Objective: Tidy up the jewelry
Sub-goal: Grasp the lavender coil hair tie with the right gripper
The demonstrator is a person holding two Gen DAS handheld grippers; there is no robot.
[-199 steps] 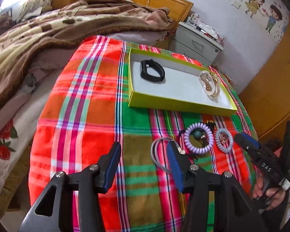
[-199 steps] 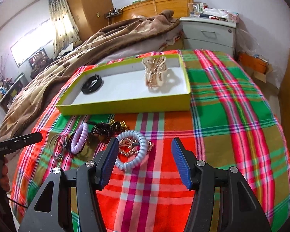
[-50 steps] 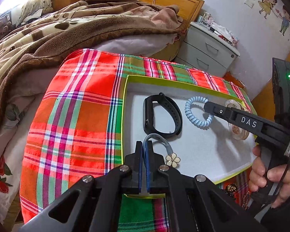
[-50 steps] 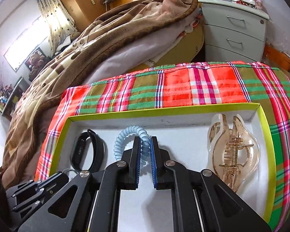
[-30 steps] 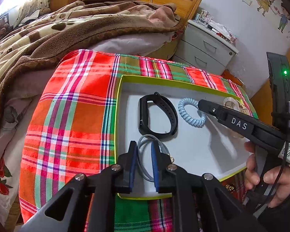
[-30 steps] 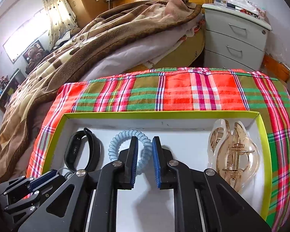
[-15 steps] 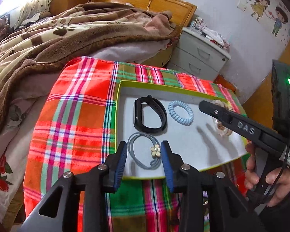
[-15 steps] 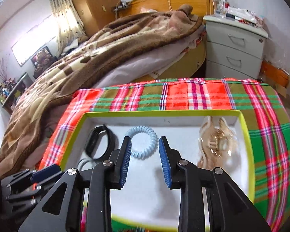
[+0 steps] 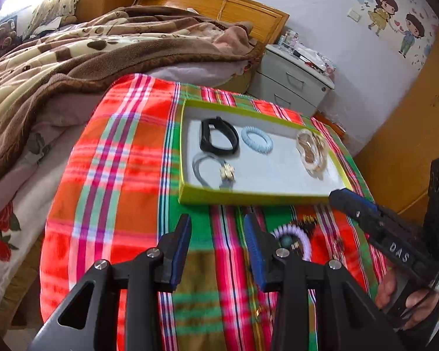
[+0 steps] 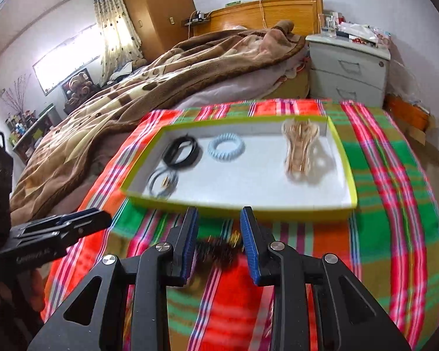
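A yellow-green tray [image 9: 248, 197] [image 10: 237, 206] lies on the plaid cloth. In it lie a black band [image 9: 218, 136] [image 10: 181, 150], a blue coil hair tie [image 9: 256, 140] [image 10: 226, 147], a grey hair tie with a flower charm [image 9: 212, 171] [image 10: 162, 182] and a clear hair claw [image 9: 311, 152] [image 10: 300, 149]. My left gripper [image 9: 218, 237] is open and empty over the cloth in front of the tray. My right gripper [image 10: 218, 234] is open and empty above a dark scrunchie [image 10: 216, 253]. A purple coil hair tie [image 9: 295, 237] lies right of the left gripper.
A bed with a brown blanket [image 9: 87, 58] lies left and behind. A grey nightstand [image 10: 348, 67] stands behind the table. More small jewelry [image 9: 307, 222] lies on the cloth near the purple tie. The right gripper shows in the left wrist view [image 9: 380, 228].
Both grippers let go of the grey tie and the blue coil tie in the tray, opened wider, and drew back to the cloth in front of the tray.
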